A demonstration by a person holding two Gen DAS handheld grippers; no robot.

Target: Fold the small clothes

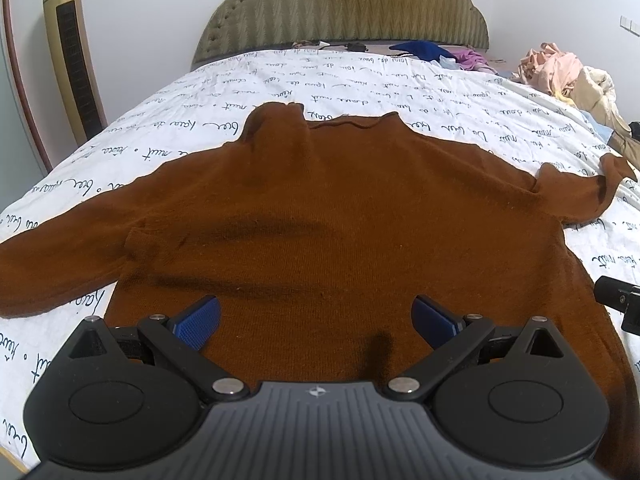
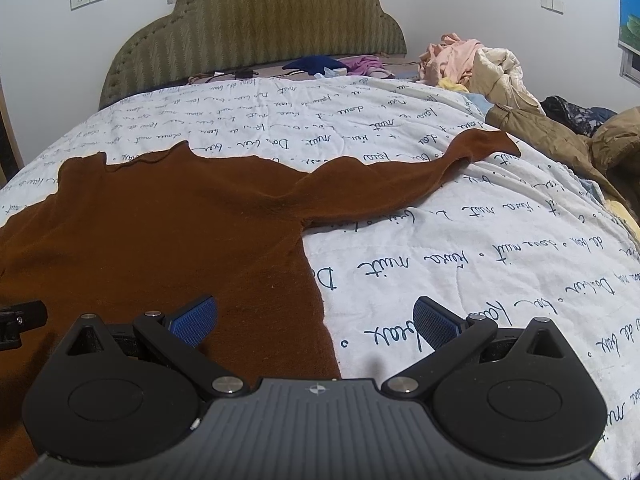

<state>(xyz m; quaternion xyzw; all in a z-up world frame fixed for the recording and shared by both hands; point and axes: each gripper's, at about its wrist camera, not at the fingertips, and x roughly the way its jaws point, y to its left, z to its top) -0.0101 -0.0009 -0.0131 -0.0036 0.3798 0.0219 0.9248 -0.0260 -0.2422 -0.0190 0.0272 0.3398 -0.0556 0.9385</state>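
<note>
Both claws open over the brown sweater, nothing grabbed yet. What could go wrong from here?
1. The rust-brown knit sweater is not flat: ripples cross its body and the right sleeve lies twisted, so a fold now may lock in creases.
2. The right claw straddles the sweater's side edge; closing there might pinch the white script-printed quilt too.
3. The left claw hovers mid-body, away from any edge, so it may bunch fabric.

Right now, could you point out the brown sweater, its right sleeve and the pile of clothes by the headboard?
Sweater (image 1: 340, 220): left wrist view, middle of the body.
Right sleeve (image 2: 400, 178): right wrist view, mid-length of the sleeve.
Pile of clothes (image 2: 472, 62): right wrist view, the pink and cream heap.
</note>
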